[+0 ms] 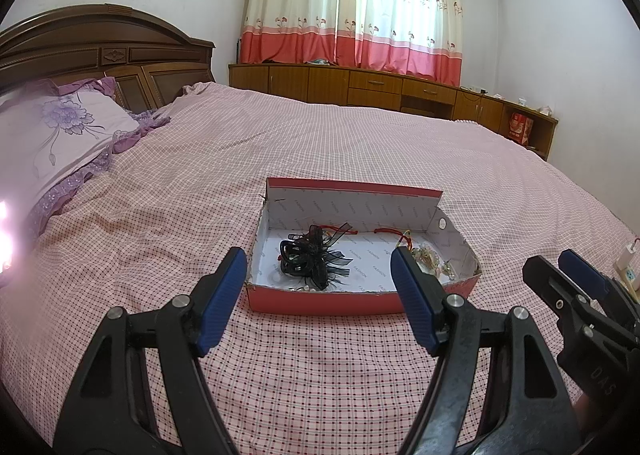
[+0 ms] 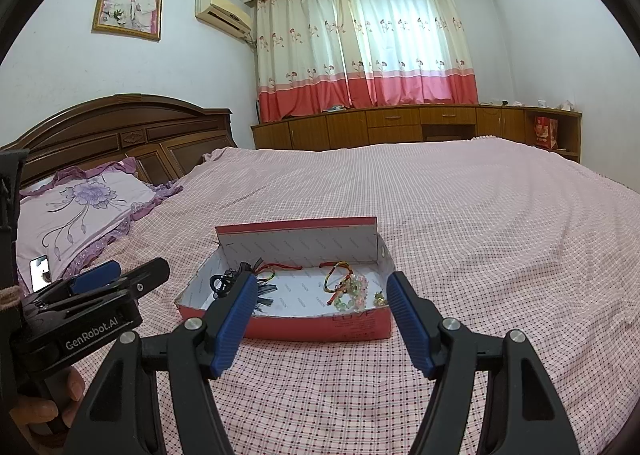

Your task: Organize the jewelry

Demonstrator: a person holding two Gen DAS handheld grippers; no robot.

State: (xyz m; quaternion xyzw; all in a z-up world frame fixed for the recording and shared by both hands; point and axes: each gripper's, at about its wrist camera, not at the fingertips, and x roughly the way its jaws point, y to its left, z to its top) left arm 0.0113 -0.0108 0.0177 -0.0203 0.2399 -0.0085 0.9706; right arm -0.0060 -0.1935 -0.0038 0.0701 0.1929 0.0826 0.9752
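Both hand-held grippers, left (image 1: 320, 279) and right (image 2: 322, 307), gape empty; tangled bracelets (image 2: 346, 289) in the box (image 2: 352, 329) might snag together when lifted.

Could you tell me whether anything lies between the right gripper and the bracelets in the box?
Only the box's low front wall. The bracelets lie just behind it on the box floor, uncovered from above. The right gripper is open, with bare bedspread before it.

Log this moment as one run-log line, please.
left gripper: open, empty | right gripper: open, empty | red box: on bed, lid up | black bow, bracelets: inside box
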